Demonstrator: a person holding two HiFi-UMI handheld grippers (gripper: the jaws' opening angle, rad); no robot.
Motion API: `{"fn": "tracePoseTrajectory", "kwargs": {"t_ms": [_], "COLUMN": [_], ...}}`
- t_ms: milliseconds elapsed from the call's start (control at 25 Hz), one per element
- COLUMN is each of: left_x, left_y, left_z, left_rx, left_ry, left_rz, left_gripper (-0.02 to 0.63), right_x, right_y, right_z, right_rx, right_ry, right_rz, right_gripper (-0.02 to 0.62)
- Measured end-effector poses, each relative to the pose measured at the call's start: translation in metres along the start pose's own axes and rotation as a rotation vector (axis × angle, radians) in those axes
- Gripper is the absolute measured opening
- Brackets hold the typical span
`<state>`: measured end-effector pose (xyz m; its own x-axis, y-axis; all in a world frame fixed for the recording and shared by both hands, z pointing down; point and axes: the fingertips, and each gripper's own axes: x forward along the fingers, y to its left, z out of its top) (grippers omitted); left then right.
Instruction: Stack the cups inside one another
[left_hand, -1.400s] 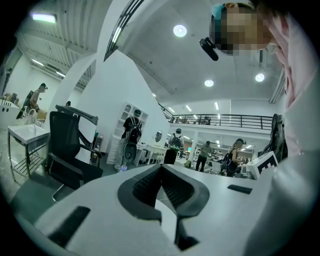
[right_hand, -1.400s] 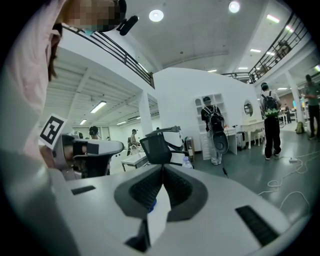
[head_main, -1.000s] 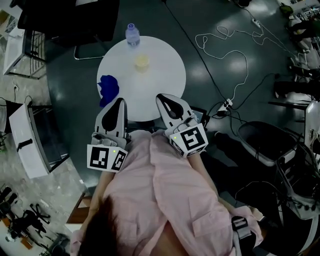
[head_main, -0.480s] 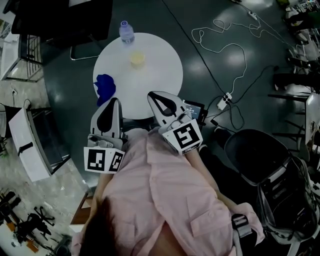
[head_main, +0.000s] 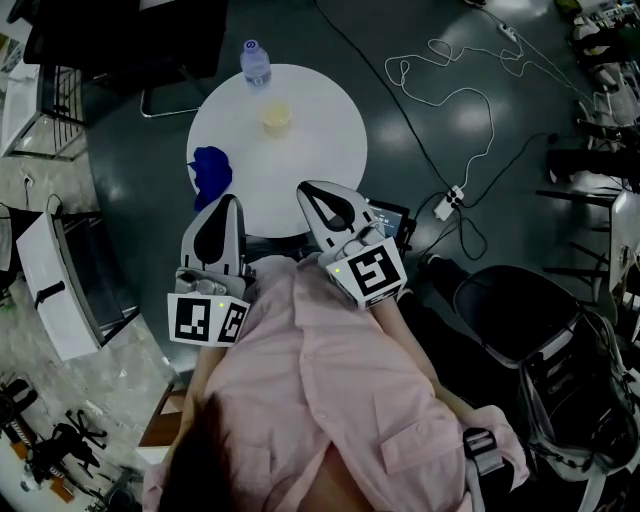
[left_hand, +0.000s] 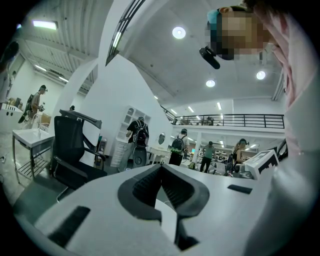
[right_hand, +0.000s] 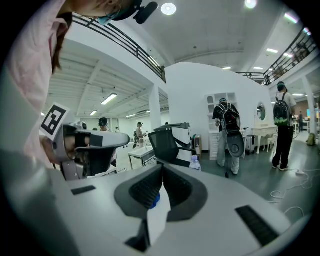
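Note:
In the head view a pale yellow cup (head_main: 276, 117) stands on the round white table (head_main: 320, 150), toward its far side; whether it is one cup or several nested I cannot tell. My left gripper (head_main: 228, 202) is held at the table's near edge, its jaws closed tip to tip with nothing between them. My right gripper (head_main: 309, 189) is beside it over the same edge, also shut and empty. In the left gripper view the left gripper (left_hand: 161, 166) points level across the room. In the right gripper view the right gripper (right_hand: 162, 168) points toward the table.
A water bottle (head_main: 257, 62) stands at the table's far edge, and a blue cloth-like thing (head_main: 211, 172) lies at its left edge. A black chair (head_main: 515, 300) stands at the right. Cables (head_main: 440, 70) and a power strip (head_main: 447, 208) lie on the floor. People walk in the background.
The head view has shifted, so the table sits a little higher and further left in the picture. Both grippers keep their places and stay shut.

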<state>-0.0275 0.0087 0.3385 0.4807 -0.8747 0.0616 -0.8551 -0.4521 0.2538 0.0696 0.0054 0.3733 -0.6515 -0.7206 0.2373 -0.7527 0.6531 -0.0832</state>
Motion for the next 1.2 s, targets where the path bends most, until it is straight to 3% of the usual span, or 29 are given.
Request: {"fn": "tracePoseTrajectory", "kwargs": {"t_ms": [1200], "left_x": [-0.0014], "left_y": [0.005], "left_z": [-0.0018], "left_rx": [-0.015], "left_ry": [-0.001], "left_rz": [0.022], "left_gripper": [0.018], "right_x": [0.0027], "right_y": [-0.0049], "right_z": [-0.0091], "right_rx": [0.018], "right_ry": [0.019], "right_rz": [0.0], "right_gripper": [0.031]}}
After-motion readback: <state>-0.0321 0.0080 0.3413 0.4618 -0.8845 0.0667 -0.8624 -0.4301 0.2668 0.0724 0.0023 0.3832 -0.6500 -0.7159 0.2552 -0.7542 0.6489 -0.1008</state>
